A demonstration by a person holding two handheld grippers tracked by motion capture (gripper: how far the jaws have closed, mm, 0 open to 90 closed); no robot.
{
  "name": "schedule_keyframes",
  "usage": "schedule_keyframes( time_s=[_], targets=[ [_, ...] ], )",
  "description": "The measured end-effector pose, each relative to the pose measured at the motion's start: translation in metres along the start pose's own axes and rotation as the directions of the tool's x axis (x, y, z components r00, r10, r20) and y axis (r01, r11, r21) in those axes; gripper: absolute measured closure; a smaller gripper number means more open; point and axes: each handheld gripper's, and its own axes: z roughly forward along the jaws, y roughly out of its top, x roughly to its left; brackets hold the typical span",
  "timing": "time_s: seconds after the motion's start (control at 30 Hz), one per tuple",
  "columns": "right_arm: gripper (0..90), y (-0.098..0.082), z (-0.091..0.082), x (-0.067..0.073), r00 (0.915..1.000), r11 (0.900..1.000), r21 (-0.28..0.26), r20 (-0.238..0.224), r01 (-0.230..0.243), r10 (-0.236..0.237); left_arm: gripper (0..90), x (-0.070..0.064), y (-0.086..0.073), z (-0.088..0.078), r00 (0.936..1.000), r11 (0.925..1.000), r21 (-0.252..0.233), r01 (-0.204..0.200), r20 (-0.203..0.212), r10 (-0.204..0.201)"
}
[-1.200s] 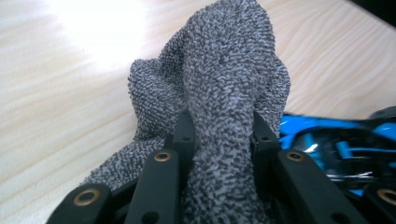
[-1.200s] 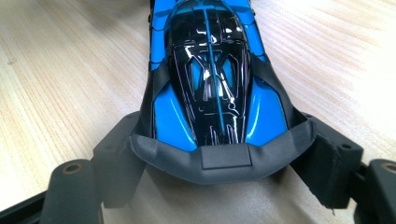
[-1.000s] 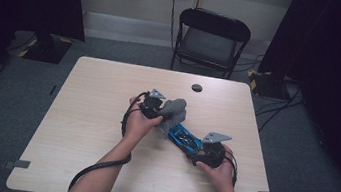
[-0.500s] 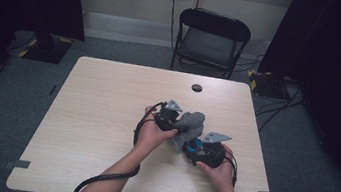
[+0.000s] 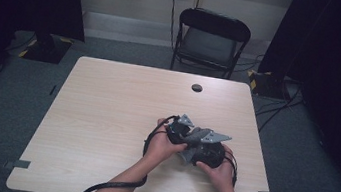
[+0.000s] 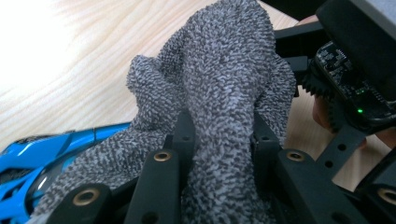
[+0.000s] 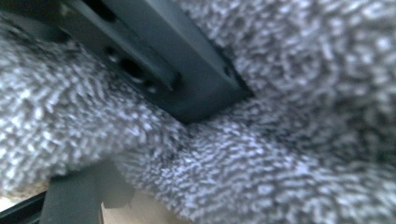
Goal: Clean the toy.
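Two grippers are brought together over the table, between its middle and its near right corner, with one grey terry cloth bunched between them. The left gripper is clamped on that cloth: in the left gripper view a thick fold is seen pinched tight between the black fingers and standing up ahead of them. Beneath the fold, at the lower left of that view, one glossy blue item is glimpsed, partly covered; what it is cannot be told.

The right gripper is held against the cloth from the other side. In its own view blurred grey pile is pressed close, and whether its fingers are open or gripping cannot be told.

By the look of it, the cloth is being drawn over the blue item. The job is judged to be partway: blue is left showing.

Counted elsewhere: one small black round cap by the far edge and one folding chair beyond it.
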Motion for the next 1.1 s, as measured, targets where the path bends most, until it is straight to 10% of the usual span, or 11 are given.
schedule_keyframes(
  time_s=[1.1],
  targets=[
    [24.4, 0.000, 0.000, 0.000, 1.0000, 1.000, 0.000, 0.000, 0.001, -0.001, 70.5, 0.039, 0.002, -0.014, 0.9933, 0.9988, 0.008, 0.048, -0.106, -0.047]
  ],
)
